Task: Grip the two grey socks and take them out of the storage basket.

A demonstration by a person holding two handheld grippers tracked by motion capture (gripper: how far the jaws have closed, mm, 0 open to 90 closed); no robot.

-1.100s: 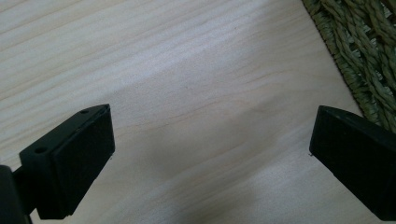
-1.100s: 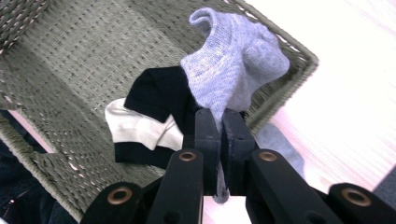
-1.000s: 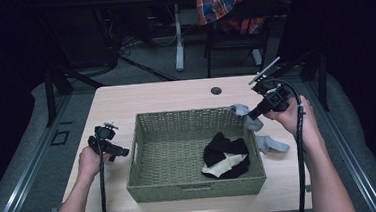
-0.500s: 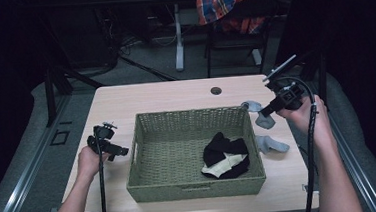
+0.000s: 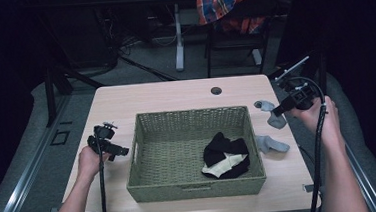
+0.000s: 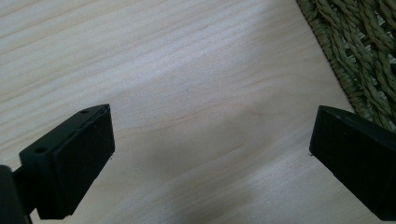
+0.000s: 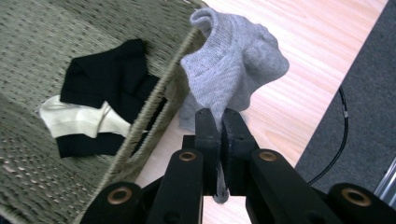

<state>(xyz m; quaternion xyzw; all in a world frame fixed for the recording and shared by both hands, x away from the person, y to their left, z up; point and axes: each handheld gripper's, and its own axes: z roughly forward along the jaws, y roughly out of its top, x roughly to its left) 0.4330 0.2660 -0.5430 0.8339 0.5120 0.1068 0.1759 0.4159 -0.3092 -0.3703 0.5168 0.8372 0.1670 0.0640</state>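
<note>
A: Log the surroundings. What sits on the desk point(image 5: 145, 99) toward the far edge?

B: A small dark round grommet point(image 5: 216, 90), near the far edge, right of centre. Surface is pale wood grain.

A: Beyond the desk?

B: A chair point(image 5: 236, 32) with a plaid cloth point(image 5: 224, 3) in orange, red and blue draped over it. To its left, a white table leg point(image 5: 178, 34) standing on grey floor point(image 5: 138, 64), with dark cables point(image 5: 143, 69) trailing across. Background is too dark to read.

no readable text, no labels, no brands, no numbers, no signs anywhere
</note>
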